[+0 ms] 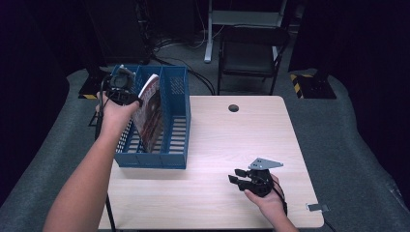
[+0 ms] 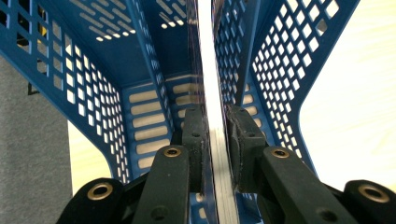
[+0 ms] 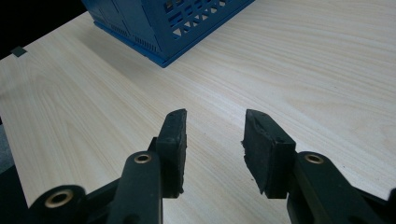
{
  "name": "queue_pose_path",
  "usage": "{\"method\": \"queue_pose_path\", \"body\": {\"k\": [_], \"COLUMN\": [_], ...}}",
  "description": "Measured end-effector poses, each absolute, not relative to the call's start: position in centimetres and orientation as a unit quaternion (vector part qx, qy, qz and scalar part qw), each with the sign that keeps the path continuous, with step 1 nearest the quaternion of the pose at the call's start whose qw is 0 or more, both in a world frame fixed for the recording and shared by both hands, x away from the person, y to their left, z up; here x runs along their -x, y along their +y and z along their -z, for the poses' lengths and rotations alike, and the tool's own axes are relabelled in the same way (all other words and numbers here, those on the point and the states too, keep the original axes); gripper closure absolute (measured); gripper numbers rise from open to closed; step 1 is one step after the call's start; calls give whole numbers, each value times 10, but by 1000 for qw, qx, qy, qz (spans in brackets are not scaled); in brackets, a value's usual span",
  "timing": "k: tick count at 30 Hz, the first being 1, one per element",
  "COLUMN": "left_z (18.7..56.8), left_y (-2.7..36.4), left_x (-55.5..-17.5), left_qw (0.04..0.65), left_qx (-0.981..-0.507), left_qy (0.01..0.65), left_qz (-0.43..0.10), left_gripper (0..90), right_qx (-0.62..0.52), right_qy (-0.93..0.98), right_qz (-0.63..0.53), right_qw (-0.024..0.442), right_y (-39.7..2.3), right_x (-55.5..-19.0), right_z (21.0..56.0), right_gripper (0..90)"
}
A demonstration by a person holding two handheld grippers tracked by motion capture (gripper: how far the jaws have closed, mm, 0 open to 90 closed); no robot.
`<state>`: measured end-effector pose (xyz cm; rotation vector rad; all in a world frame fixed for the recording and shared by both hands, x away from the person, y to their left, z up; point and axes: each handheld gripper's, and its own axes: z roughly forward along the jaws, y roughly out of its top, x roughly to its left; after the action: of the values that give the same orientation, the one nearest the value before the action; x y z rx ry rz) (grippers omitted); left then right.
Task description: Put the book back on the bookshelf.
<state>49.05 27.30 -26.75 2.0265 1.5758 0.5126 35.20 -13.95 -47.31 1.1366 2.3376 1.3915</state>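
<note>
The left gripper (image 1: 126, 96) clamps the book (image 1: 149, 112) inside the blue file rack (image 1: 175, 121); next, release it upright, while the right gripper (image 1: 238, 176) rests open on the counter (image 1: 222, 140).

Two bare forearms are seen in the high view, with no sleeve reaching past the elbow. Each hand carries a black two-jaw gripper. The left gripper (image 1: 121, 89) is built around a round black body, and a dark cable is trailed from it. The right gripper (image 1: 237, 176) is topped by a grey three-cornered plate (image 1: 265, 164) pierced with small holes. In the gripper views, matt black link arms are joined by brass-coloured ringed pivots, and thick, rough-edged black pads (image 3: 173, 140) are fitted to the jaws.
</note>
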Motion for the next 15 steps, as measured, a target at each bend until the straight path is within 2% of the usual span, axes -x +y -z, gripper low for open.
{"method": "queue_pose_path", "body": {"k": [4, 15], "left_z": [268, 269], "left_y": [275, 278], "left_x": [-490, -491], "left_qw": [262, 263], "left_qx": [-748, -743], "left_qy": [581, 584], "left_qz": [-188, -194], "left_gripper": [820, 840], "right_qx": [-383, -381], "right_qy": [791, 793], "right_qz": [-467, -466], "right_qw": [94, 94], "right_y": [-139, -139], "right_x": [-352, -352], "right_z": [473, 473], "right_gripper": [594, 594]}}
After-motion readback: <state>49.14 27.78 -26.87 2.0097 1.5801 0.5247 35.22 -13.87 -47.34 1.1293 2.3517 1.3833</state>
